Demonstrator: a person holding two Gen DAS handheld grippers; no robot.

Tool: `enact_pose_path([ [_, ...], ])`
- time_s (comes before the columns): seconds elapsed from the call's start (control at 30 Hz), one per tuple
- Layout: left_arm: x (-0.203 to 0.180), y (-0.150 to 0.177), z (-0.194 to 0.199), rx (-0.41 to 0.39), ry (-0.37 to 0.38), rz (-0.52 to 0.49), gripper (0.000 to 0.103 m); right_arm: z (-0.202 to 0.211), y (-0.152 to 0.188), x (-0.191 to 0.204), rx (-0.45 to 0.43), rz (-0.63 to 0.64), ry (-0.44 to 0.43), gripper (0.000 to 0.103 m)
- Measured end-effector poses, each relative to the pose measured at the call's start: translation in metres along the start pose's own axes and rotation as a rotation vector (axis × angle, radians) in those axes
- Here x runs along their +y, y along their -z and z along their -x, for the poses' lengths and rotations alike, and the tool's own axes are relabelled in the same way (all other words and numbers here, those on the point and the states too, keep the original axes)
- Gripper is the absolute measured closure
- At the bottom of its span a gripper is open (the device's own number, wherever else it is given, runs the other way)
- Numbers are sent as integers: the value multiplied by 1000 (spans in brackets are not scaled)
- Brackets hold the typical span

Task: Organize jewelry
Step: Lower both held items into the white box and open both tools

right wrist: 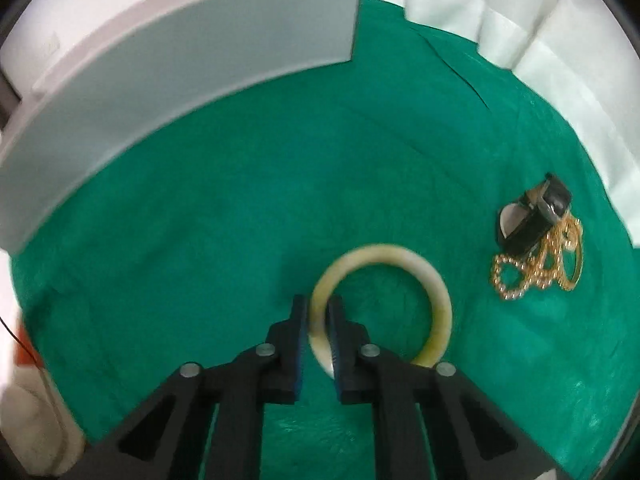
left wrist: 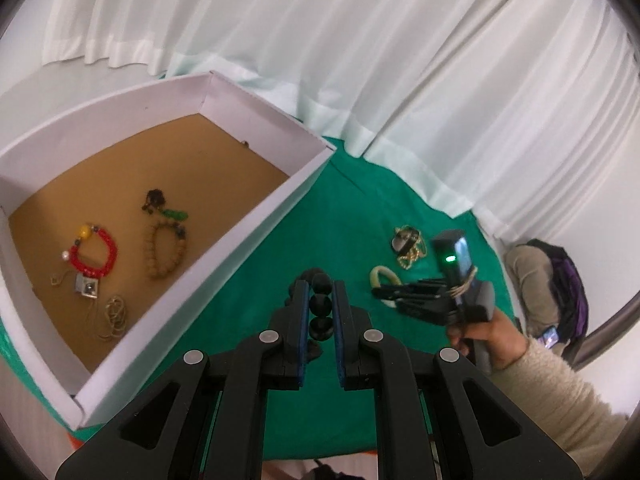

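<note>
My left gripper (left wrist: 320, 288) is shut on a black bead bracelet (left wrist: 320, 306), held above the green cloth next to the white box (left wrist: 256, 216). The box has a brown floor and holds a red bracelet (left wrist: 100, 252), a wooden bead bracelet (left wrist: 166, 252), a dark and green piece (left wrist: 160, 204) and a thin gold chain (left wrist: 114, 316). To the right, my right gripper (right wrist: 318, 304) points steeply down and is shut on the left rim of a pale jade bangle (right wrist: 400, 254) that lies on the cloth. In the left wrist view the bangle (left wrist: 378, 274) shows at the right gripper's (left wrist: 380, 294) tips.
A gold chain tangled with a black watch-like piece (right wrist: 536, 268) lies on the green cloth (right wrist: 240, 200) right of the bangle. The box's outer wall (right wrist: 180, 64) stands at the back left. White curtains hang behind. A hand (left wrist: 492, 340) in a cream sleeve holds the right gripper; a backpack (left wrist: 560, 280) lies far right.
</note>
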State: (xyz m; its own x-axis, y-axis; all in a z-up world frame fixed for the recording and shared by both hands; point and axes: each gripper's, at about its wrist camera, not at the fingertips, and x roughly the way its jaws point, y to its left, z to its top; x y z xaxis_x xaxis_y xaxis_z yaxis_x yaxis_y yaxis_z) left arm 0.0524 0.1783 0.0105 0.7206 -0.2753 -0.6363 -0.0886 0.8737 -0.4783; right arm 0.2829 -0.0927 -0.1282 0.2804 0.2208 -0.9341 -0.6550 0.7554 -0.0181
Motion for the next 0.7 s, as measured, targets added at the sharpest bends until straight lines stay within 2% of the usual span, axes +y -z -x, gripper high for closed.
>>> enact_pose_path([
  [0.1, 9, -13, 19, -35, 4, 19, 94, 32, -1, -8, -73, -79, -126, 93],
  [0.17, 16, -25, 35, -73, -8, 24, 94, 57, -10, -5, -132, -89, -176, 93],
  [0.3, 38, -47, 64, -152, -102, 25, 94, 107, -48, 21, -269, -40, -241, 93],
  [0.43, 66, -55, 60, -144, -175, 50, 94, 134, -91, 64, -357, 48, -268, 92],
  [0.53, 84, -54, 31, -87, -202, 62, 94, 133, -122, 101, -379, 107, -274, 92],
  [0.7, 113, -52, -15, -1, -232, 91, 94, 78, -168, 150, -344, 186, -225, 92],
])
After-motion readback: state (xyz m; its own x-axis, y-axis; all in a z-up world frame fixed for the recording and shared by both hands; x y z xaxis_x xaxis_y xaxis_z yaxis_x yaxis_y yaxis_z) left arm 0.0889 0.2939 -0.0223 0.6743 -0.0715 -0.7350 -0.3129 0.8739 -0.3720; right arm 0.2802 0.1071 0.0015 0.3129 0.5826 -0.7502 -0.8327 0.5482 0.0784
